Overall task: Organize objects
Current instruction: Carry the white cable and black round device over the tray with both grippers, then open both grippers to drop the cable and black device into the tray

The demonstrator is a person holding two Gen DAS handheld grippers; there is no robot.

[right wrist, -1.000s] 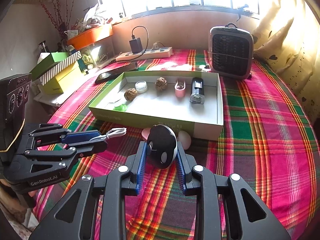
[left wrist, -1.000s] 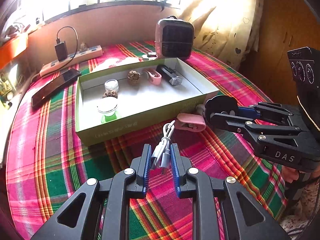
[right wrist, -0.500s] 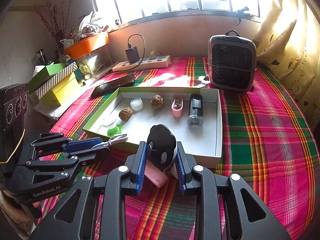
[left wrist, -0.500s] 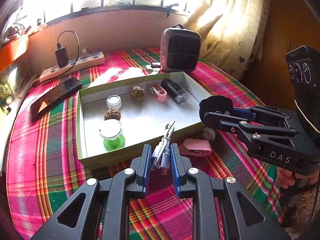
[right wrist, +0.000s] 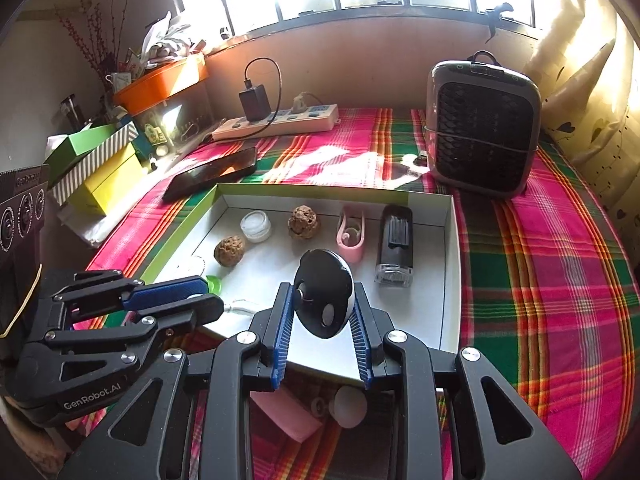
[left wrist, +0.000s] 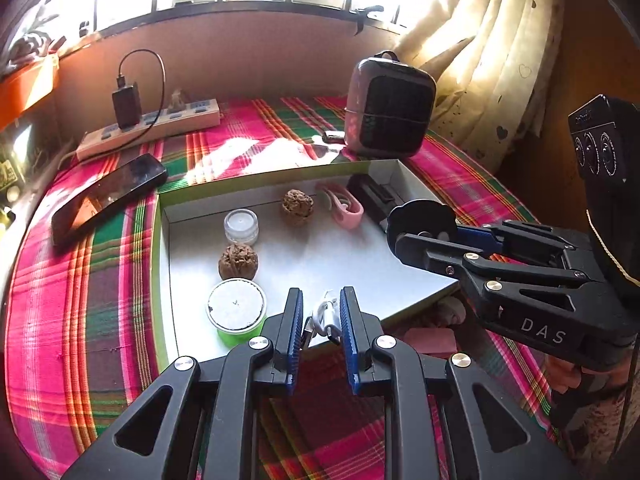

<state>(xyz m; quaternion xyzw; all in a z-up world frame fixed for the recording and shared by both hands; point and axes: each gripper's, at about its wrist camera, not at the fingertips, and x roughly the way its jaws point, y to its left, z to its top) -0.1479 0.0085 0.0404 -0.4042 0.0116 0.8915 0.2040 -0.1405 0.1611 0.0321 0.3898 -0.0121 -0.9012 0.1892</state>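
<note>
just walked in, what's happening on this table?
Someone is sorting small items into the shallow box with two handheld grippers. The left gripper is shut on a coiled white cable over the box's near edge, beside the green-based jar. The right gripper is shut on a round black gadget held over the box. Two walnuts, a small clear jar, a pink clip and a black device already lie inside.

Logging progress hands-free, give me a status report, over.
Left gripper shut on white cable, right gripper shut on black disc. Both over the box. Nothing blocking.
</note>
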